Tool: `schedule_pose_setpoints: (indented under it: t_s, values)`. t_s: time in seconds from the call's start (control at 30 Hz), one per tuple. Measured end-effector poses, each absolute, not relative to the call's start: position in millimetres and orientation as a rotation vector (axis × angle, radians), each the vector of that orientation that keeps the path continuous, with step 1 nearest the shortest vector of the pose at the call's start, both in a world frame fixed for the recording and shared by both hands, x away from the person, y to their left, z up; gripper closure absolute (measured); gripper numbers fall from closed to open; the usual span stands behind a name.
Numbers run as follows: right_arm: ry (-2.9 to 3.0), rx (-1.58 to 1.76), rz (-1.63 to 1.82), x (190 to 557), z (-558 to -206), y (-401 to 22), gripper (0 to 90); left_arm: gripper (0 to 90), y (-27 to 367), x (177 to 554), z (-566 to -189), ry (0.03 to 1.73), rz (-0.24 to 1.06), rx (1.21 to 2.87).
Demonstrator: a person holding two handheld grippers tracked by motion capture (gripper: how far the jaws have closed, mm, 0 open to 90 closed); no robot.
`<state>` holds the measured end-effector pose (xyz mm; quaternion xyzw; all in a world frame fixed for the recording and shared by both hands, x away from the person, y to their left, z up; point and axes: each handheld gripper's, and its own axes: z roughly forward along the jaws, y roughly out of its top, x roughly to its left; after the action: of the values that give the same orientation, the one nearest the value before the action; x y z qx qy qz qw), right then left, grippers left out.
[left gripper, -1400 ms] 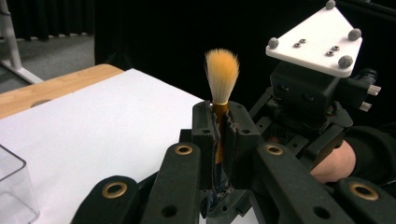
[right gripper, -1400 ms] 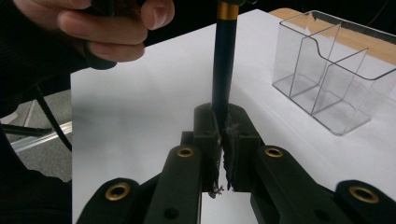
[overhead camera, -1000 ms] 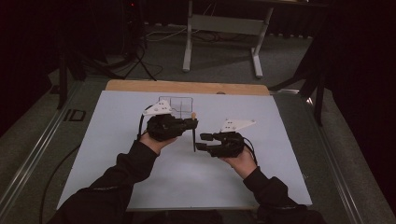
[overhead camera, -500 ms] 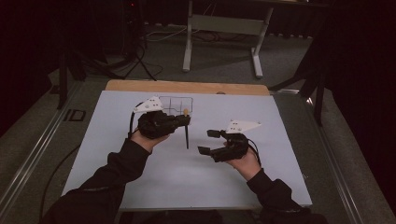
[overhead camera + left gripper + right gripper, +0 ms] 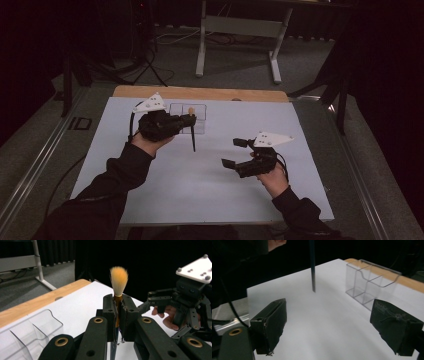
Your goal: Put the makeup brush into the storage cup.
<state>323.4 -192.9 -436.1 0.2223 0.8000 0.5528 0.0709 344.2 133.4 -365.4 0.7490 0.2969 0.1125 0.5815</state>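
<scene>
Brush (image 5: 118, 280) noted first: soft orange-tan bristles in a rounded tuft, a gold metal ferrule, and a slim dark handle tapering to a point (image 5: 313, 277). It stands upright, clamped at the ferrule between the closed black jaws of the left hand-held gripper (image 5: 187, 119), with the handle hanging down above the worktop (image 5: 210, 190). The worktop surface is flat, matte and white, with a pale wooden strip (image 5: 200, 93) along its far edge. A clear plastic organiser (image 5: 369, 282), box-shaped with thin internal dividers, stands on the white surface just behind the brush. The right hand-held gripper (image 5: 236, 152) is held well apart from the brush, jaws spread wide and gripping nothing; its pads (image 5: 270, 322) appear rough and dark.
</scene>
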Motion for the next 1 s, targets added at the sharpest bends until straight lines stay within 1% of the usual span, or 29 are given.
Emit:
schedule_pose_setpoints:
  t_s: [0.4, 0.6, 1.0]
  values:
    - [2.384, 0.654, 1.659, 324.0, -435.4, -195.1, 13.9, 84.3, 135.7, 365.0, -344.7, 0.705, 0.338, 1.737]
    - [2.386, 0.643, 1.653, 324.1, -436.1, -194.8, 14.0, 84.3, 133.0, 380.5, -333.4, 0.714, 0.414, 1.727]
    - [2.389, 0.629, 1.637, 323.6, -437.8, -193.5, 14.1, 84.2, 130.2, 410.0, -331.7, 0.749, 0.509, 1.698]
